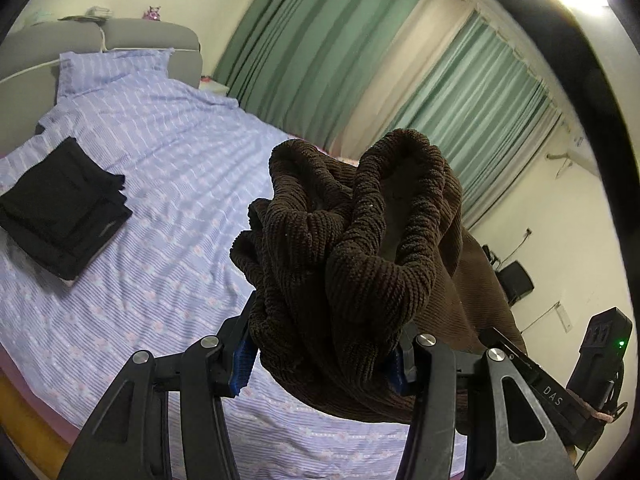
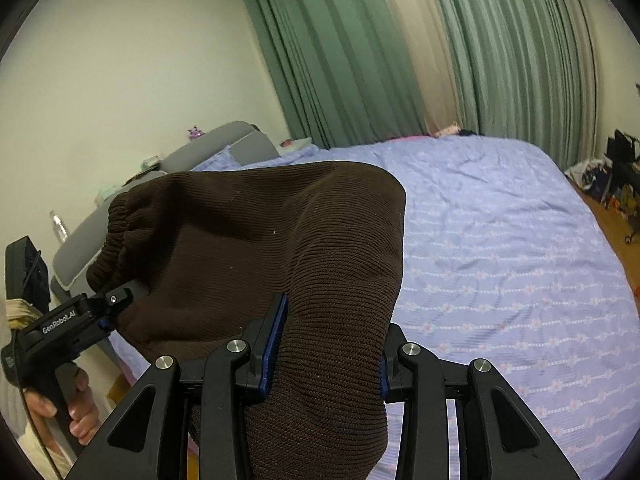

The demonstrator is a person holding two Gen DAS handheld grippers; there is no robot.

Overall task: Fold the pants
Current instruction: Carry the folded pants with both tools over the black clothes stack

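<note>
While clamped, pants (image 1: 352, 248) between claw (image 1: 320, 356) fingers.

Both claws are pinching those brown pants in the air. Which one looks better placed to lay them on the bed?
Probably the right gripper: open blue bedspread lies ahead, while folded black clothes sit before the left gripper. Both clamp the brown pants.

The left gripper (image 1: 324, 360) and the right gripper (image 2: 326, 354) are both raised, jaws clamped on brown fabric bunched between them.
</note>
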